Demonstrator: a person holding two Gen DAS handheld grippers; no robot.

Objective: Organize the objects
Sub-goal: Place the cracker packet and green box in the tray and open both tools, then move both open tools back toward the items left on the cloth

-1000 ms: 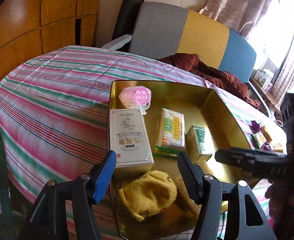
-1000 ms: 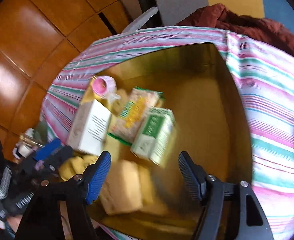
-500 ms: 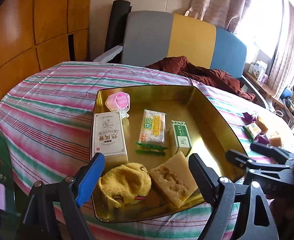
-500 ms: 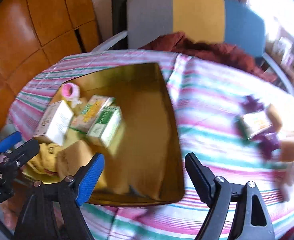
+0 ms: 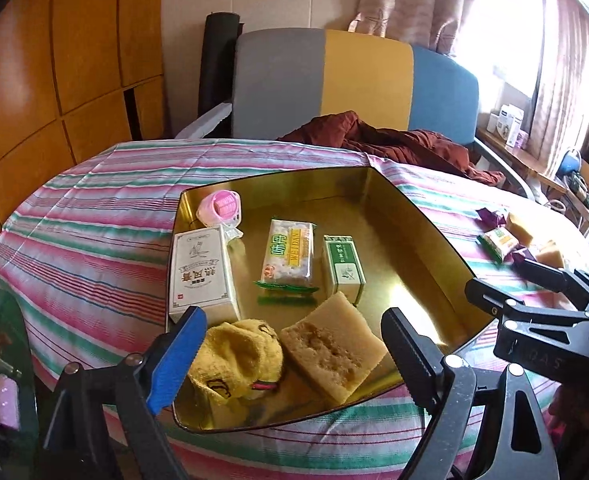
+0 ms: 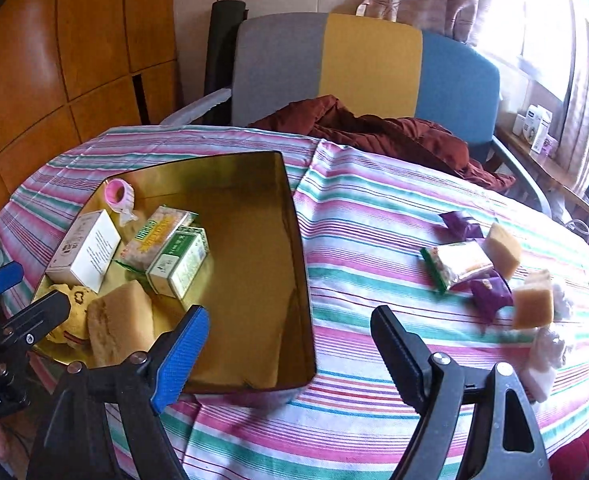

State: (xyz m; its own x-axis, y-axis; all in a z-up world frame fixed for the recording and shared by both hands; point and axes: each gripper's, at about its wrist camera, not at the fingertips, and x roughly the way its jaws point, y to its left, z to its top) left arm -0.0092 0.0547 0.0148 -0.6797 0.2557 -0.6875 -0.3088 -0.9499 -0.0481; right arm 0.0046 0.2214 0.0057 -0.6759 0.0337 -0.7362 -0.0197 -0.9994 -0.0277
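Left wrist view
L gripper [image 5: 290,344]: jaws spread wide, just been opening, nothing pinched; hangs over near end of tray.
Tray [image 5: 426,236]: gold metal, sits on striped tablecloth [image 5: 94,240].
In tray, left side: white box [image 5: 200,272] lying flat, pink roller [image 5: 220,208] behind it near the far-left corner.
In tray, middle: snack pack [image 5: 290,256], green box [image 5: 344,268] just beside it on the right.
In tray, near end: yellow cloth [image 5: 236,360] and sponge [image 5: 332,354] side by side, touching or nearly so.
R gripper [image 5: 534,292]: seen at right edge, beside tray's right rim.

Right wrist view
R gripper [image 6: 288,350]: jaws wide apart, just been opening, empty; over tray's near-right corner and the cloth beside it.
Tray [image 6: 298,264]: right half bare, all goods crowded on its left.
Loose pile on tablecloth, well apart from tray: wrapped snack [image 6: 456,264], two purple wrappers [image 6: 460,224], two sponge blocks [image 6: 532,306], white bits [image 6: 546,356] nearest the edge.
L gripper [image 6: 18,292]: at left edge, by yellow cloth & sponge.
Background: tri-colour chair [image 6: 366,68] w/ dark red fabric [image 6: 374,132] heaped on seat.
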